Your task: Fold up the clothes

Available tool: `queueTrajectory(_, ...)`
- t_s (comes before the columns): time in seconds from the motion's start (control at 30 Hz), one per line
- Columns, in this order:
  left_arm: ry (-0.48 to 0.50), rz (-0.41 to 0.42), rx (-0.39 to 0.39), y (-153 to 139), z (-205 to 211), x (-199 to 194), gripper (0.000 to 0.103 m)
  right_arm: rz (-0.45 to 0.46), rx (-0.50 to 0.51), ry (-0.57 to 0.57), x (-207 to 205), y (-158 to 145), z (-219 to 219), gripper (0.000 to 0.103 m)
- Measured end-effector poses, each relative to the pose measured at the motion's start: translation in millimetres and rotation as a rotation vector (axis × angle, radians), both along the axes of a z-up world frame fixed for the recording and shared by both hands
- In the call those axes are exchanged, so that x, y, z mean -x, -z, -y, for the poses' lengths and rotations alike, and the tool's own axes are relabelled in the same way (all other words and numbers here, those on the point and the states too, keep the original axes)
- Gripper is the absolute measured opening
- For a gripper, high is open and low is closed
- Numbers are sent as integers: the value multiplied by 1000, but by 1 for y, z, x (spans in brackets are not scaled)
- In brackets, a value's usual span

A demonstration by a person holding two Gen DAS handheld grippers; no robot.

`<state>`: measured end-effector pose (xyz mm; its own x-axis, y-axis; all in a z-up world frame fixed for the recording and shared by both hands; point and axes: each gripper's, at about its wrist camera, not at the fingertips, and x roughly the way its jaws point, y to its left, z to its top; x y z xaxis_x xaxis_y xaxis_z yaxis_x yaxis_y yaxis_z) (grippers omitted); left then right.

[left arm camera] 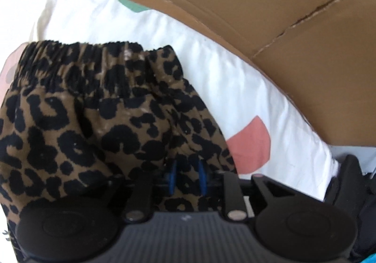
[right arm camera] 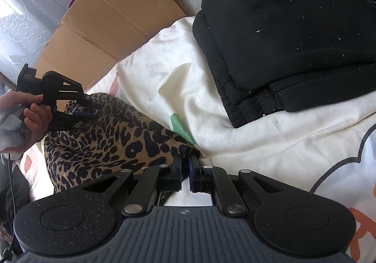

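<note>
At the far left, in the right wrist view, our left hand (right arm camera: 28,112) carries the left gripper (right arm camera: 87,111), its fingers pinching a raised corner of the leopard shorts (right arm camera: 105,145); we judge the corner is lifted so the cloth hangs free to be turned over. In the left wrist view that same gripper (left arm camera: 188,176) shows its blue pads close together with print cloth between them, and the elastic waistband (left arm camera: 94,56) stands up ahead of it, so we seem to hold the shorts by an edge opposite the waist. The shorts lie on the white sheet (right arm camera: 235,145), partly lifted off it between the two grippers. Moving right, the right gripper (right arm camera: 185,164) sits at the other corner, fingers nearly together on a dark tip of the fabric; holding both corners likely keeps the edge taut for a straight fold. Behind stands cardboard (right arm camera: 112,16). At the right rests a folded black garment (right arm camera: 293,39), apart from the shorts, probably set aside as done.
</note>
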<state>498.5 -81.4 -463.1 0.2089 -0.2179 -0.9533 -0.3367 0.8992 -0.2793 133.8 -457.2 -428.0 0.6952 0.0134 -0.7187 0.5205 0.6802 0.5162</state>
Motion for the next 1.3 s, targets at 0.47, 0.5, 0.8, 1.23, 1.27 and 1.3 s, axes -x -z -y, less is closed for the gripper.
queueTrajectory(0.47, -14, 105, 9, -31, 10, 7, 0, 15, 3, 13, 2, -4, 1, 4)
queueTrajectory(0.5, -8, 116, 10, -36, 13, 7, 0, 16, 2, 17, 2, -4, 1, 4)
queueTrajectory(0.8, 10, 179, 29, -46, 10, 0, 0, 21, -3, 28, 2, -4, 1, 4)
queueTrajectory(1.23, 0, 194, 50, -36, 22, -1, 0, 16, 34, 9, 3, -12, 2, 1)
queueTrajectory(1.27, 3, 196, 55, -35, 24, -2, 0, 14, 37, 9, 3, -13, 2, 1)
queueTrajectory(1.3, 14, 197, 53, -33, 26, -2, 0, 11, 40, 9, 4, -14, 3, 1)
